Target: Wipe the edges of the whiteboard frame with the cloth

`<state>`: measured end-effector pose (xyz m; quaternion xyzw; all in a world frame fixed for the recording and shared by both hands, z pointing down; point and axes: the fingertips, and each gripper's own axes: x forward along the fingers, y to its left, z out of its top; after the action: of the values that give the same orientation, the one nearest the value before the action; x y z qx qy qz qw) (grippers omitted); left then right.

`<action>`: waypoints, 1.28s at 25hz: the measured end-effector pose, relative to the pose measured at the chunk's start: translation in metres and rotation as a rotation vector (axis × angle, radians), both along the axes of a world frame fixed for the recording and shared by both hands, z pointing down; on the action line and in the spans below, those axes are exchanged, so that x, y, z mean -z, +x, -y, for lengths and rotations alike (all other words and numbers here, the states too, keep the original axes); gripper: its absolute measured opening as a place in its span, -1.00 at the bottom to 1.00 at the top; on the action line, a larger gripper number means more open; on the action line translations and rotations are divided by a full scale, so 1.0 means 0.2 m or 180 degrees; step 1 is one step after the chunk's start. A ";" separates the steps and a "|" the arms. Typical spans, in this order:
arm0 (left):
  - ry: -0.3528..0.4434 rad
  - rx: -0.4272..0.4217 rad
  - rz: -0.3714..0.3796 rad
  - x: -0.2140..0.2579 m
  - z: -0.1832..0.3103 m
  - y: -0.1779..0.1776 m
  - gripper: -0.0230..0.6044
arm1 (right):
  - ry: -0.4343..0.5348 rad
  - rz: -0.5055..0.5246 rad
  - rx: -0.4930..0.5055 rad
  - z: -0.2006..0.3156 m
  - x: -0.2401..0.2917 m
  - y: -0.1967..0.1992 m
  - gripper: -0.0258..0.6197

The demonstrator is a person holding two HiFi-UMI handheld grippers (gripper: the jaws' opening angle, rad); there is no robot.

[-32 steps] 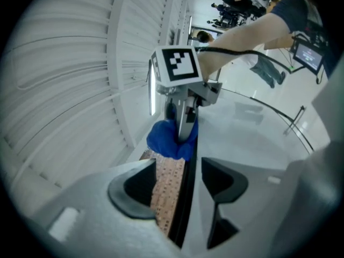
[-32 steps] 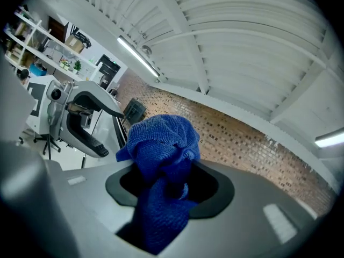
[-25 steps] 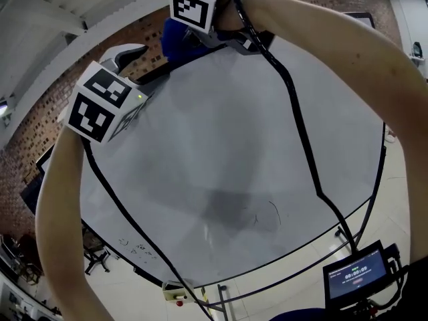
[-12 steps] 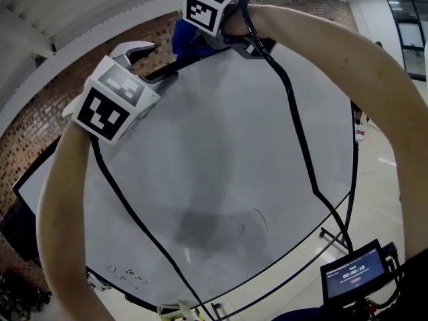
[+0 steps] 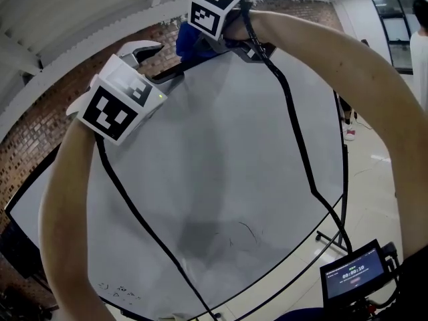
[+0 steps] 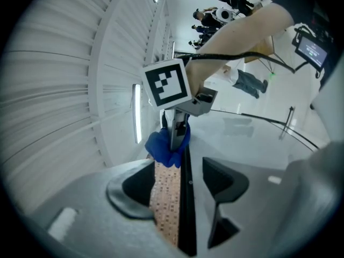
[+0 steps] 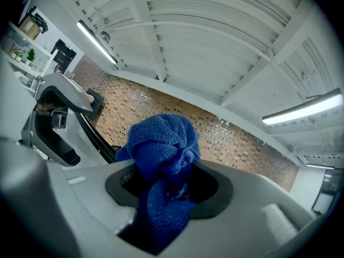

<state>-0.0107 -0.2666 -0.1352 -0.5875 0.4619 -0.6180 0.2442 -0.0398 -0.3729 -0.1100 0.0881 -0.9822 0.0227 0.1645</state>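
Note:
The whiteboard [image 5: 227, 152] fills the head view, with its black frame [image 5: 175, 64] along the top edge. My right gripper [image 5: 195, 44] is at that top edge, shut on a bunched blue cloth [image 5: 187, 40]. The cloth [image 7: 161, 165] bulges out between the jaws in the right gripper view, and the cloth [image 6: 167, 147] rests on the frame [image 6: 185, 208] in the left gripper view. My left gripper [image 5: 157, 62] is a little to the left on the same edge. Its jaws straddle the frame, open, with gaps on both sides [image 6: 180, 184].
A brick wall [image 5: 40, 122] stands behind the board under a white ribbed ceiling. Black cables [image 5: 294, 126] hang across the board from both grippers. A small screen [image 5: 354, 273] sits at the bottom right. A grey smudge [image 5: 214, 233] marks the lower board. A person [image 5: 421, 39] stands far right.
The head view has swung, so the board looks shifted and turned. Both grippers stay at the top edge, the right one still holding the cloth.

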 end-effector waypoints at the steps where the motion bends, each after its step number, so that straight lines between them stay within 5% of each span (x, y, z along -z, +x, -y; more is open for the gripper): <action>1: -0.0010 0.0011 0.0002 0.00 0.00 -0.01 -0.04 | -0.0018 0.0014 0.0014 -0.01 0.00 -0.01 -0.32; 16: -0.0074 0.0012 0.0207 0.00 0.02 0.03 -0.03 | 0.0084 0.0145 0.0008 -0.07 0.08 0.01 -0.32; 32: -0.0064 0.0090 0.0067 -0.02 -0.02 -0.02 -0.01 | 0.0050 0.0072 -0.0093 0.01 0.03 -0.01 -0.32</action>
<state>-0.0152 -0.2624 -0.1303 -0.5767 0.4615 -0.6321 0.2343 -0.0409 -0.3749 -0.1152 0.1034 -0.9827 0.0184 0.1523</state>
